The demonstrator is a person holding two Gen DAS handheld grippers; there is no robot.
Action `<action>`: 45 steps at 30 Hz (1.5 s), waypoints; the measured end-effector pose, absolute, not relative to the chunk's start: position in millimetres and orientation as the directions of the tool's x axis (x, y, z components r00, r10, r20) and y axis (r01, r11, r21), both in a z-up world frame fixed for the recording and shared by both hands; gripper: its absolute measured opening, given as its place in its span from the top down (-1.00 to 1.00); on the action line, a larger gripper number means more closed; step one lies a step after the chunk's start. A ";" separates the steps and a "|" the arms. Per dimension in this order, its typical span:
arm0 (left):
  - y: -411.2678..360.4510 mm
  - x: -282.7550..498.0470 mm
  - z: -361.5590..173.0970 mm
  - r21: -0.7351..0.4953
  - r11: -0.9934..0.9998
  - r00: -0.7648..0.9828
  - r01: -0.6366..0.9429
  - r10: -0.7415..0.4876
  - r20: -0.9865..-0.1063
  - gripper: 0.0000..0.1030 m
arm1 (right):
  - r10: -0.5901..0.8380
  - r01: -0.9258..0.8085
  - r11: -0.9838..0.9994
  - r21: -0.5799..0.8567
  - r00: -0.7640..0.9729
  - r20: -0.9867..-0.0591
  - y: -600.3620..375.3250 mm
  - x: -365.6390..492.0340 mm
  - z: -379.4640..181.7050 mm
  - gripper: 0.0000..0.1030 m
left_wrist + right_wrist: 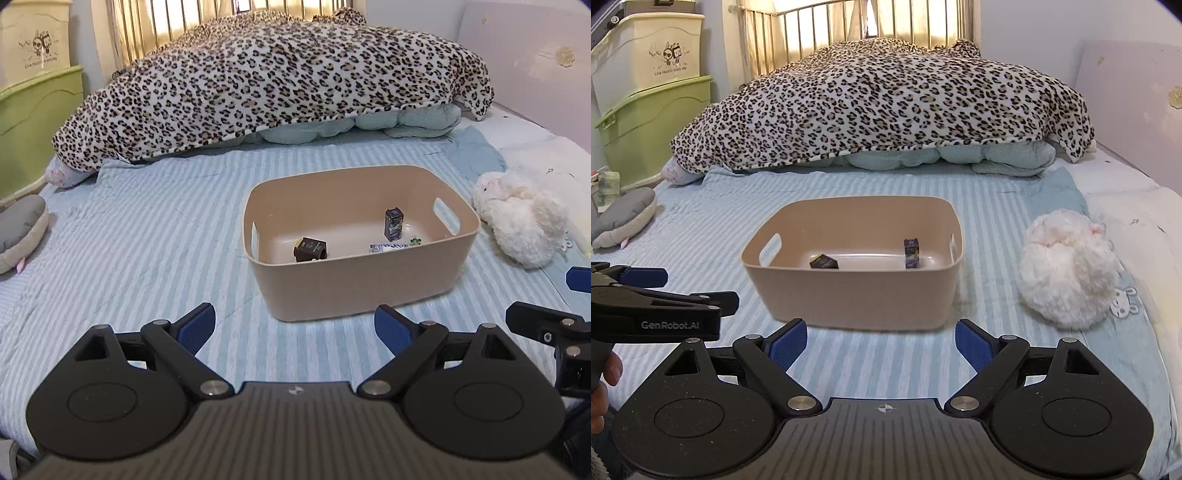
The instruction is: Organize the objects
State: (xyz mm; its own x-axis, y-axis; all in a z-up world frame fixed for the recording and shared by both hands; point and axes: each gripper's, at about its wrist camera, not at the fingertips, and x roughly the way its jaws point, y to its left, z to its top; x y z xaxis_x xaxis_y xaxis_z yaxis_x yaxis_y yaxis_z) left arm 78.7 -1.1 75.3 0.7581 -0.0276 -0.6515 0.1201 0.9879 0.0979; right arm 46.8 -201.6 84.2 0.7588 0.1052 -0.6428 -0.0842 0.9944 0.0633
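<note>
A beige plastic bin (369, 284) (849, 295) stands on the striped bed. Inside it a dark brown box (309, 249) (823, 262) lies on its side, a small dark upright box (393, 223) (911, 253) stands, and a flat white and blue packet (384, 248) lies beside a small green item (415, 240). My left gripper (294, 326) is open and empty, just short of the bin's near wall. My right gripper (881, 345) is open and empty, also in front of the bin. The left gripper also shows at the left of the right wrist view (661, 291).
A white fluffy plush toy (521, 221) (1067, 269) lies right of the bin. A grey plush (20, 230) (624, 218) lies at the left bed edge. A leopard blanket (266, 85) (882, 103) over bedding fills the far side. Green and cream storage boxes (653, 110) stand at left.
</note>
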 end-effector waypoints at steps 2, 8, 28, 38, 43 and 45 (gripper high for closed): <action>-0.3 67.2 76.8 0.102 0.989 0.770 0.109 -0.019 -0.637 -0.81 | 0.112 -0.085 0.994 0.072 0.758 -0.642 -202.7 38.4 85.2 -0.72; 5.3 38.5 78.3 0.065 0.991 0.772 0.118 -0.050 -0.634 -0.81 | 0.129 -0.075 0.991 0.110 0.761 -0.635 -208.8 12.5 88.3 -0.72; 12.8 -35.3 83.8 0.018 0.992 0.784 0.127 -0.089 -0.615 -0.81 | 0.157 -0.087 0.986 0.144 0.788 -0.596 -211.5 -53.4 99.1 -0.74; 0.9 -57.6 87.3 0.035 0.989 0.796 0.144 -0.095 -0.597 -0.81 | 0.160 -0.087 0.985 0.150 0.786 -0.597 -211.7 -66.0 99.5 -0.74; -3.4 -61.5 86.4 0.032 0.988 0.798 0.150 -0.101 -0.595 -0.81 | 0.158 -0.090 0.986 0.143 0.789 -0.594 -210.0 -70.9 101.1 -0.74; -4.7 -62.4 84.3 0.028 0.988 0.793 0.151 -0.104 -0.600 -0.81 | 0.164 -0.097 0.985 0.142 0.787 -0.594 -209.0 -73.2 101.7 -0.74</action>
